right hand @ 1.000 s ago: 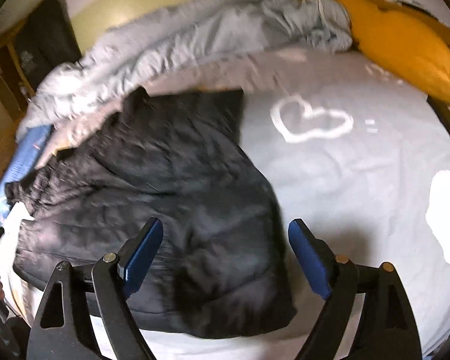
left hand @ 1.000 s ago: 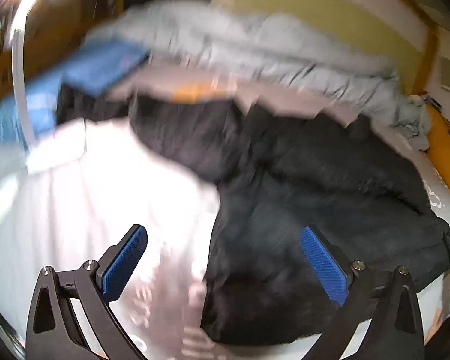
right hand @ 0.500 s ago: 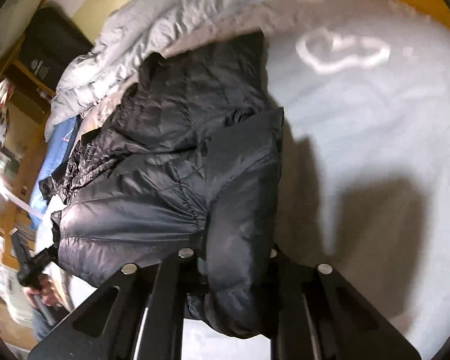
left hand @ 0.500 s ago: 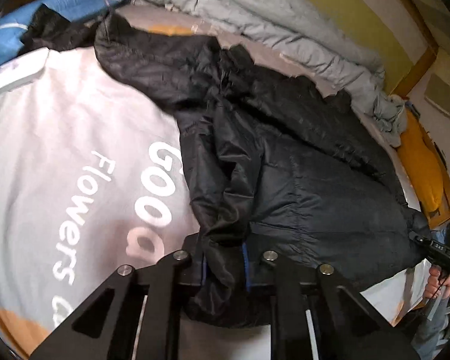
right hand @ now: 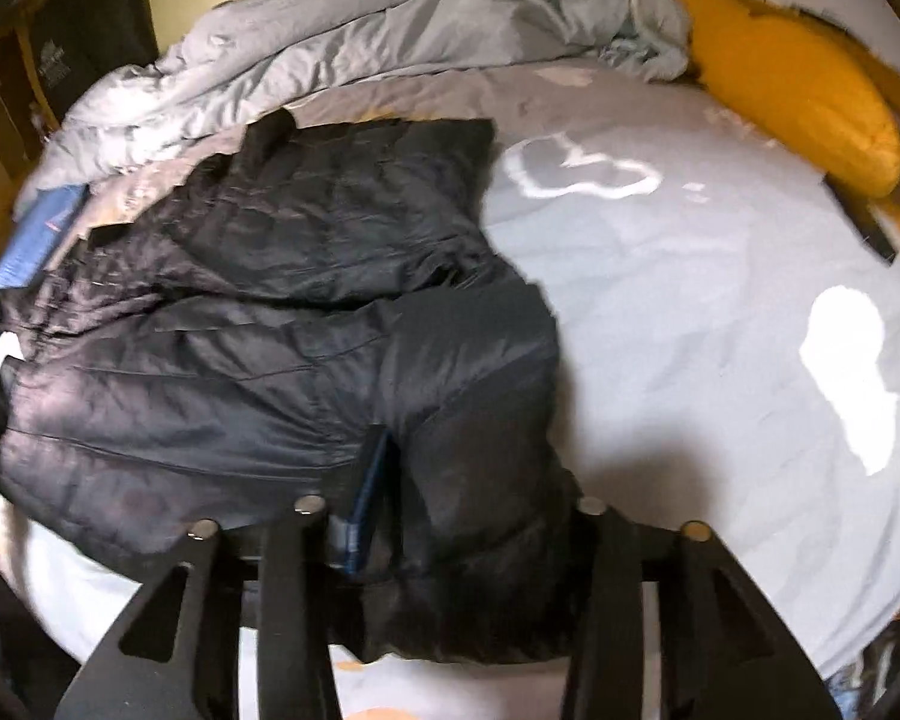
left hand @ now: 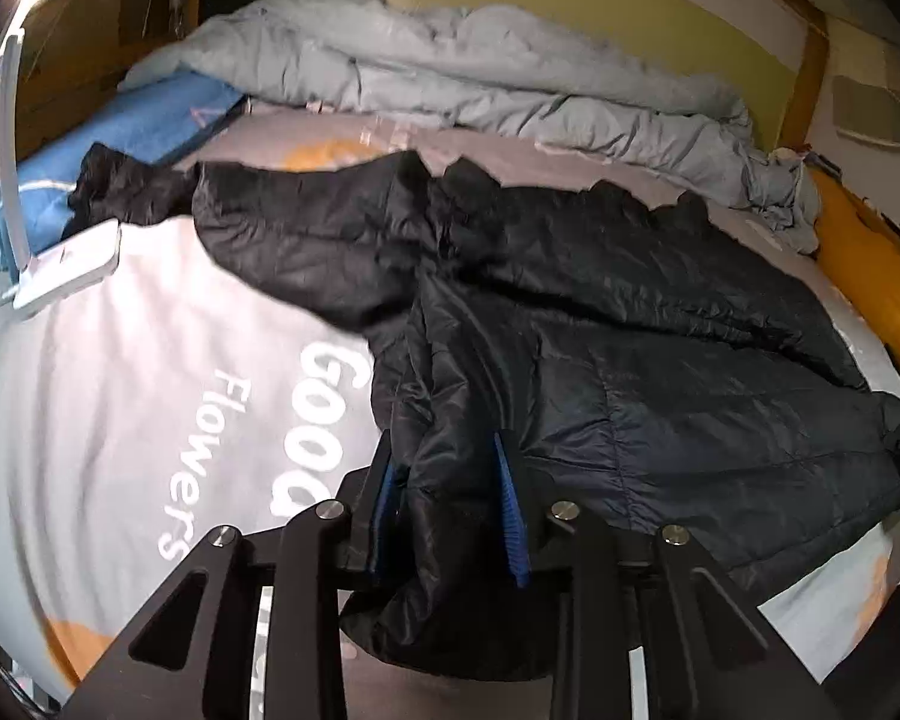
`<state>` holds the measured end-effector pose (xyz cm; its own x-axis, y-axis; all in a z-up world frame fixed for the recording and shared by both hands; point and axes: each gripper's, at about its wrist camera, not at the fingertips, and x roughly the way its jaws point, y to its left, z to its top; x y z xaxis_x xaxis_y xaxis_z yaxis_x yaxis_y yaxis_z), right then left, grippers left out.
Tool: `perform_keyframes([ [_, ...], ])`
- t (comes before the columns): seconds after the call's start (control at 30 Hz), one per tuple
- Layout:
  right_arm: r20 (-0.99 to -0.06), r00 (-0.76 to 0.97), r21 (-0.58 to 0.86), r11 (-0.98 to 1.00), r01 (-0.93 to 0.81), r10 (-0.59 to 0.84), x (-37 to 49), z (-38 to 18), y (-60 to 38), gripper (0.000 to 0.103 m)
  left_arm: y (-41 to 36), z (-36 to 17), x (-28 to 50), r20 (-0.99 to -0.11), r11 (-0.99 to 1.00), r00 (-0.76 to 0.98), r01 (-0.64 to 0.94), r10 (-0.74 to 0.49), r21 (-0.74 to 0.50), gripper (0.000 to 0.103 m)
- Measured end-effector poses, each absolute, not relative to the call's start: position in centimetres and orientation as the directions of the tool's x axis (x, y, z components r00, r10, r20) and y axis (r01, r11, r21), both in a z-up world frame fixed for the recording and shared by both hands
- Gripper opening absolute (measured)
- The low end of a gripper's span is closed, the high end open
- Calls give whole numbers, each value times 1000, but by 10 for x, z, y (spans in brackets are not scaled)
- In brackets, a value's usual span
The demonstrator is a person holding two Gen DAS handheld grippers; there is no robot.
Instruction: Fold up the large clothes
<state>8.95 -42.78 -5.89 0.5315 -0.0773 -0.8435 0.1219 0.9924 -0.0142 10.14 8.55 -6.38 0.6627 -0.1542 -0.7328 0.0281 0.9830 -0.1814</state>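
Note:
A black puffy jacket (left hand: 660, 372) lies spread across the bed, one sleeve stretched toward the far left. My left gripper (left hand: 450, 492) has the jacket's near left hem bunched between its blue pads (left hand: 510, 510); its jaws are opening and the fabric still fills the gap. In the right wrist view the same jacket (right hand: 240, 330) covers the left half of the bed. My right gripper (right hand: 462, 480) holds the near right corner of the hem. One blue pad (right hand: 369, 498) shows and cloth hides the other. Its jaws are opening too.
The grey printed bed sheet (left hand: 120, 390) (right hand: 690, 330) lies under the jacket. A rumpled grey duvet (left hand: 480, 72) (right hand: 360, 42) is piled along the far side. A yellow pillow (left hand: 870, 276) (right hand: 798, 90) lies at the right. A white lamp base (left hand: 66, 270) and blue cloth (left hand: 120, 138) sit far left.
Both grippers stood wide open above the jacket, then closed tight on its near hem. Since then the jaws have spread a little, with the fabric still between them.

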Motion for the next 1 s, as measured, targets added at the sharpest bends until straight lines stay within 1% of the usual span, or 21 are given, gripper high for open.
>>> perform_keyframes([
  [0.07,-833,546,-21,992,126,-87,89,-55,-429,41,88,-61,98,-722,985,677,24,-141,-170,34],
  [0.1,-828,554,-21,992,128,-89,89,-54,-428,42,89,-61,101,-722,987,679,19,-132,-162,38],
  [0.13,-822,562,-23,991,128,-91,89,-52,-428,42,90,-60,102,-719,988,685,9,-117,-153,47],
  [0.17,-814,573,-28,991,127,-97,89,-50,-427,43,94,-58,101,-711,989,695,-8,-102,-150,53],
  [0.2,-805,584,-36,991,129,-106,88,-48,-426,43,96,-57,101,-706,988,702,-17,-97,-153,62],
  [0.23,-796,594,-44,990,131,-114,88,-46,-425,44,101,-54,98,-697,986,711,-28,-94,-162,66],
  [0.27,-786,605,-53,990,133,-124,87,-44,-425,47,106,-51,98,-688,984,720,-39,-92,-171,68],
  [0.33,-765,628,-64,987,146,-143,86,-40,-424,52,112,-50,98,-685,983,724,-55,-84,-178,82],
  [0.37,-756,637,-71,986,153,-153,85,-39,-424,56,113,-52,100,-691,982,718,-56,-84,-178,83],
  [0.4,-749,642,-80,984,159,-164,84,-38,-424,59,112,-54,101,-698,983,712,-63,-78,-174,83],
  [0.47,-733,653,-99,980,173,-189,83,-35,-424,60,111,-54,101,-700,982,708,-53,-91,-182,83],
  [0.53,-714,674,-88,979,184,-191,80,-30,-426,66,109,-50,104,-691,980,712,-22,-122,-196,83],
  [0.57,-700,689,-74,979,188,-186,79,-28,-427,72,107,-45,107,-681,982,721,-6,-126,-188,83],
  [0.6,-688,703,-67,980,190,-183,77,-25,-427,74,105,-40,111,-674,985,728,11,-128,-175,84],
  [0.67,-668,720,-69,979,193,-189,77,-22,-425,75,105,-30,123,-661,988,739,32,-126,-153,85],
  [0.73,-658,731,-66,980,187,-184,78,-20,-422,80,109,-26,134,-661,986,739,30,-134,-166,86],
  [0.8,-650,742,-54,984,172,-165,79,-18,-419,81,121,-26,152,-674,982,726,12,-137,-186,86],
  [0.9,-637,753,-63,985,159,-162,82,-18,-412,83,138,-26,173,-684,986,725,-46,-79,-163,86],
  [1.0,-638,755,-71,988,137,-150,94,-20,-404,83,160,-27,196,-690,986,722,-76,-49,-150,86],
])
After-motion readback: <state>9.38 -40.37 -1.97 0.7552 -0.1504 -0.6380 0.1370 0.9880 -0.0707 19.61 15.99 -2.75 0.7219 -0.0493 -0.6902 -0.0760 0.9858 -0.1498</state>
